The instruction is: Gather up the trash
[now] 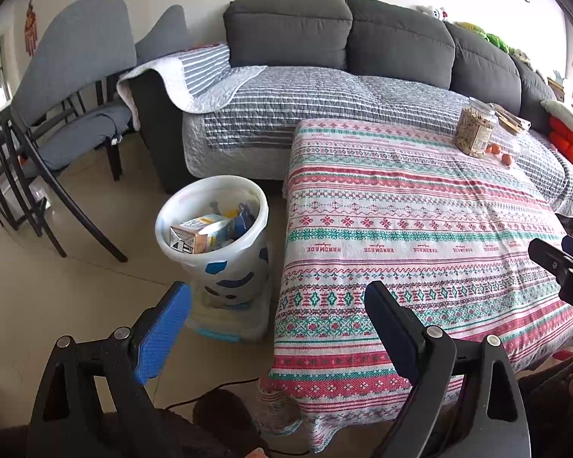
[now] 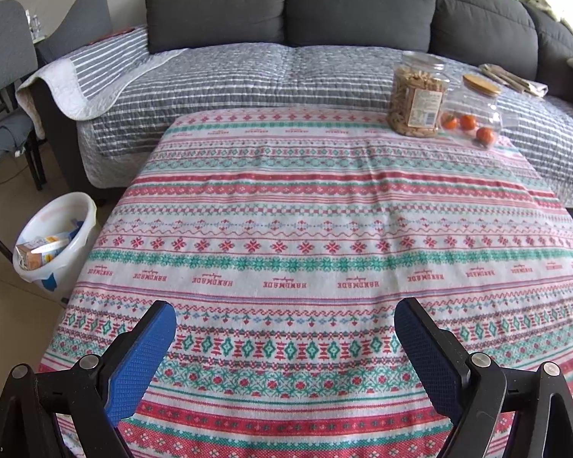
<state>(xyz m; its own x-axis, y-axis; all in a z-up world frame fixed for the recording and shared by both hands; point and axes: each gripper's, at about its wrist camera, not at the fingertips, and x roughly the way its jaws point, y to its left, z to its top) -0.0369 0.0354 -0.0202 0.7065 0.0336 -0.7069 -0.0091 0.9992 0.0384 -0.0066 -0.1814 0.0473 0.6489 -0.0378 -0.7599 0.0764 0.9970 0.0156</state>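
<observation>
A white trash bin (image 1: 210,206) with blue patches stands on the floor at the table's left side, holding a carton (image 1: 198,234) and several wrappers. The right wrist view shows the same bin (image 2: 55,213) at far left. My left gripper (image 1: 277,297) is open and empty, hovering over the table's near left corner beside the bin. My right gripper (image 2: 284,320) is open and empty above the near edge of the patterned tablecloth (image 2: 305,229). The right gripper's tips (image 1: 561,257) also show at the right edge of the left wrist view.
A jar of snacks (image 2: 416,95) and a clear jar with small orange fruits (image 2: 473,114) stand at the table's far right corner. A grey sofa (image 2: 286,11) with a striped cover runs behind the table. Grey chairs (image 1: 72,87) stand left of the bin.
</observation>
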